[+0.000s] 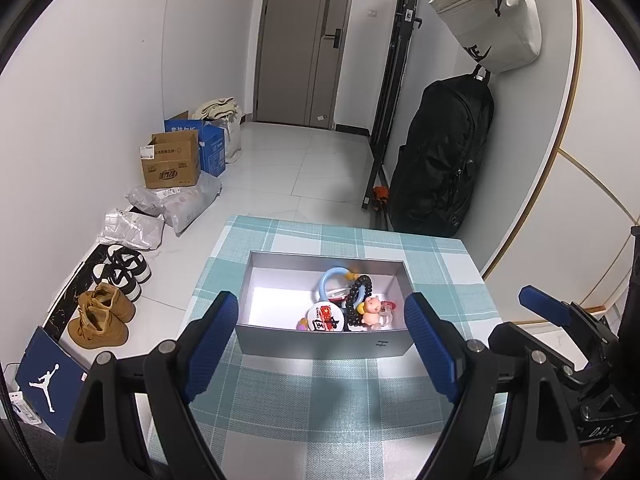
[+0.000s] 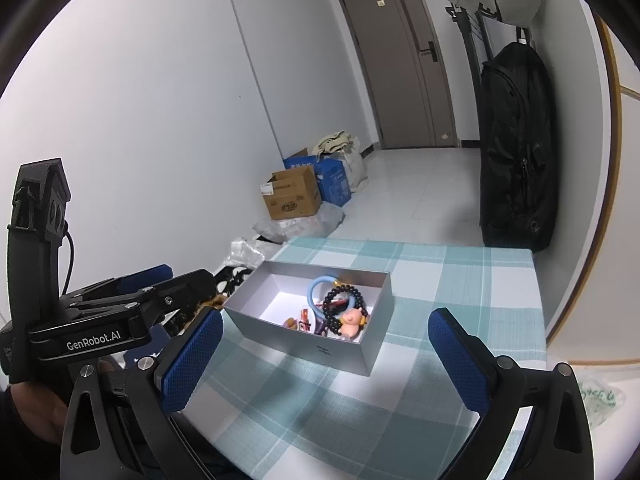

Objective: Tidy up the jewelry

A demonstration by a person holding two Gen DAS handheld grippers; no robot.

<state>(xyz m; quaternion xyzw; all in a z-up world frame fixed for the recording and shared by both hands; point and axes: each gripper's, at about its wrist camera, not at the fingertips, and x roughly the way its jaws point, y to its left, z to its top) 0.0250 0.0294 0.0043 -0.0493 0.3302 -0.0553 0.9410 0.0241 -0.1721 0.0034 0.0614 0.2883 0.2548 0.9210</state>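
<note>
Though heaped trinkets (image 1: 344, 304) half hidden behind the box (image 1: 320, 342) wall, both hand-held grippers (image 1: 320, 344) (image 2: 326, 360) spread, empty.

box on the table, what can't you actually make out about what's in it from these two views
- Left wrist view: the box's near wall hides the bottom edge of the round badge.
- Right wrist view: the bead bracelet and pig charm cover the badge.
- Both views: small items under the blue ring are too small to identify.
</note>
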